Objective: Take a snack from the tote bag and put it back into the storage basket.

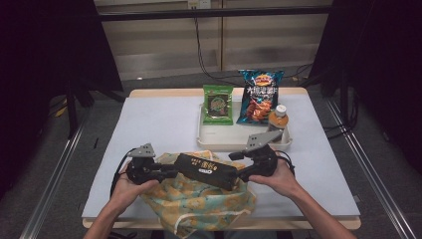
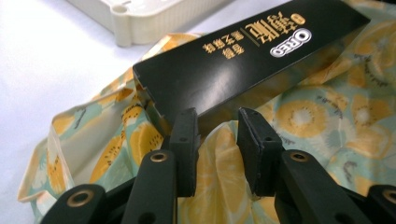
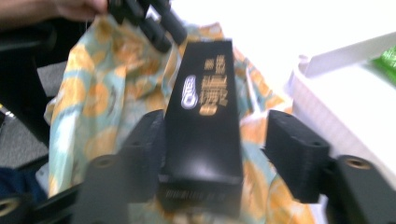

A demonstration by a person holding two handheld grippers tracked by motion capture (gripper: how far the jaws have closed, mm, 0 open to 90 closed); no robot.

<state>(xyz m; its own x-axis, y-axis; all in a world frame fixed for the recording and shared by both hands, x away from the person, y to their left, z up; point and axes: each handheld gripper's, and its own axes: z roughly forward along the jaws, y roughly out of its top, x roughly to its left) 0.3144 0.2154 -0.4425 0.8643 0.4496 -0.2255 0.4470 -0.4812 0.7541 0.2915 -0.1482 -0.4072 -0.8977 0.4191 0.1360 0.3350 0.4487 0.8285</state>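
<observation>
Your black Oreo box [image 1: 208, 171] lies slantwise over the fruit-print cloth bag [image 1: 199, 201] at the near edge of the table, stretched between your two grippers. One end of it sits between the jaws of your right gripper [image 3: 215, 154]: in the right gripper view the box runs away from you, its left side against the left pad, while the right pad [image 3: 292, 156] stands clear of it with a gap, so that gripper is open around the box and not clamping it. Your left gripper [image 2: 217, 140] is at the other end: its jaws are parted, with bag cloth bulging up between them and the box's corner just above the left pad [image 2: 186, 135]; whether they pinch the cloth you cannot tell from here.

The bag lies rumpled under the box, its mouth gaping towards the left gripper. Beyond it, the white tray [image 1: 239, 141] holds a green snack packet [image 1: 217, 104], a blue crisp bag [image 1: 258, 94] and an orange drink bottle [image 1: 278, 119], lined up along the tray's far side
</observation>
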